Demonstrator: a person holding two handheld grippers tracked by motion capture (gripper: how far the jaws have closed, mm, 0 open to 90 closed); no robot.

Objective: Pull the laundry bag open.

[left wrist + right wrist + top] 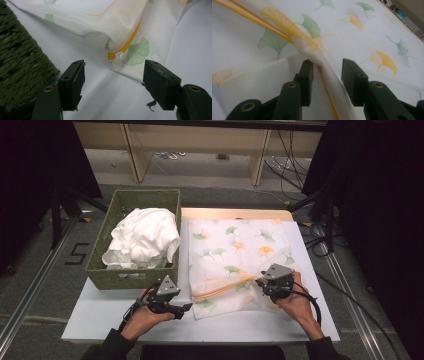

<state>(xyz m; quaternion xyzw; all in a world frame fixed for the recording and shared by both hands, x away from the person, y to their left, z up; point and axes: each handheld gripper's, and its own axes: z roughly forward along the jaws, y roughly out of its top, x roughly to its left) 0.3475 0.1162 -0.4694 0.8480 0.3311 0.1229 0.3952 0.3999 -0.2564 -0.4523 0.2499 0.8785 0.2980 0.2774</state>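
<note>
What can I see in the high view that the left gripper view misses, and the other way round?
The high view alone takes in the white laundry heaped in the green woven basket, both hands and the right gripper at the bag's zip. The left gripper view alone gives the white zip pull at the end of the orange zip, just beyond the open left gripper. Both share the ginkgo-print mesh laundry bag, the basket and the white tabletop.
</note>
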